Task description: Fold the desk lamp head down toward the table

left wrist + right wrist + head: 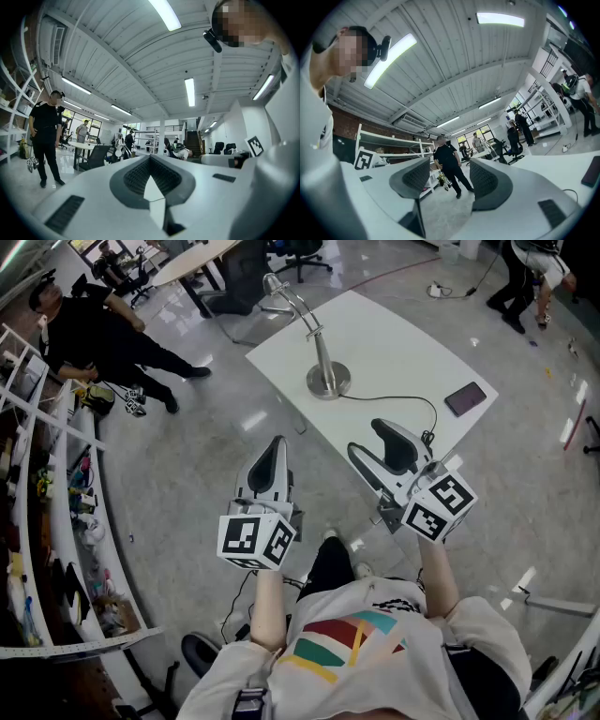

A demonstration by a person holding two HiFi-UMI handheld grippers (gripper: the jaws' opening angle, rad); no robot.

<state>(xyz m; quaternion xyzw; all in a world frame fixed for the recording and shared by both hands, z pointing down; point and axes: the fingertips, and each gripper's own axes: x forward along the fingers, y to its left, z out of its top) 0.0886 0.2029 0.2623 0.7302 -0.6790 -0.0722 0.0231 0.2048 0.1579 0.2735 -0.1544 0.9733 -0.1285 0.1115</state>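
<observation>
— Where was the desk lamp [322, 357]?

— Its round base [328, 381] stood on the left half of the table [403, 343], and the arm leaned out past the far left edge, with the lamp head [277, 296] beyond it. A cable [405, 401] ran from the base toward the near corner. A dark flat thing [466, 397] lay by the right corner.

— Had either gripper got to it?

— No. Both were well apart from the lamp. The left gripper [275, 448] hung off the table, its jaws pressed together on nothing. The right gripper [373, 442] was over the near corner, jaws wide apart with only floor and a distant person between them.

— So which step?

— The approach, I'd judge; the fold looked unstarted.

— And next?

— Probably reaching the spread right gripper across to the head, while the other steadied the base against tipping.
</observation>
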